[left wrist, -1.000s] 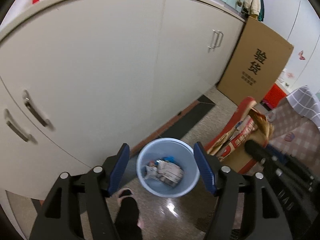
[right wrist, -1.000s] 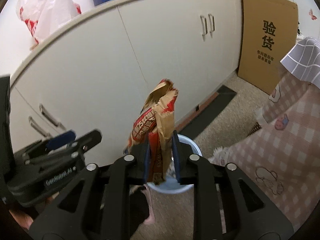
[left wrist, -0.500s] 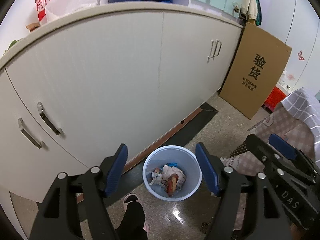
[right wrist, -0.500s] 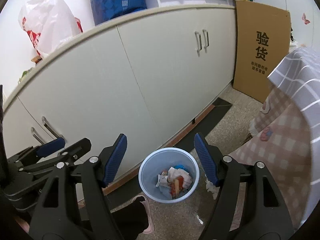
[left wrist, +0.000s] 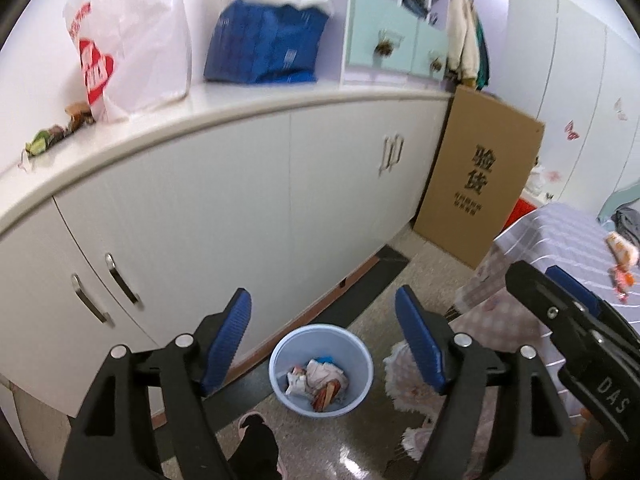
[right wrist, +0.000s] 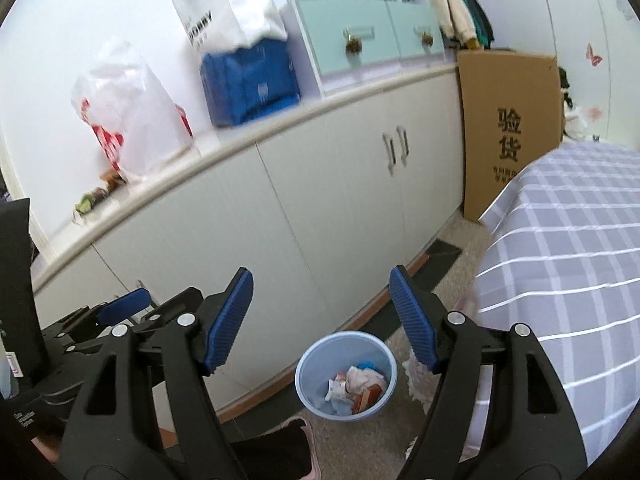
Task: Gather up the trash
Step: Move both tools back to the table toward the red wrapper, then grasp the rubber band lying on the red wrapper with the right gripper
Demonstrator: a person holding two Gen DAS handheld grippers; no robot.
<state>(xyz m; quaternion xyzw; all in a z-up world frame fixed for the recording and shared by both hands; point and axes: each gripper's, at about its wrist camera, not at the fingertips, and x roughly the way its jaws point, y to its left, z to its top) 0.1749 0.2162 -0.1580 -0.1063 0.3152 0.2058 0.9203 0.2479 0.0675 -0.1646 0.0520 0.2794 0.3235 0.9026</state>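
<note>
Showing one moment from two wrist views, both aimed down at the floor beside a long white cabinet.

Left wrist view, left to right: on the counter lie two small wrappers, then one white plastic bag with red print, one blue bag and one unit with two mint drawers. The cabinet front carries two pairs of handles. One cardboard sheet printed with black characters leans at the cabinet's far end. The left gripper is spread wide, with nothing between its two blue pads. Between the pads, on the floor close to the cabinet base, stands one light-blue bin; the trash, several crumpled papers and one red-orange wrapper, lies inside it. One foot in a dark sock and pink slipper shows just below the bin. The second gripper's black body crosses the right edge, in front of one table under a checked cloth, on which at least two further wrappers rest.

Right wrist view: the right gripper is likewise spread wide and holds nothing. The bin sits below and between its pads, apart from both, beside the hanging cloth. The left gripper's black body with one blue pad enters at the left edge.
</note>
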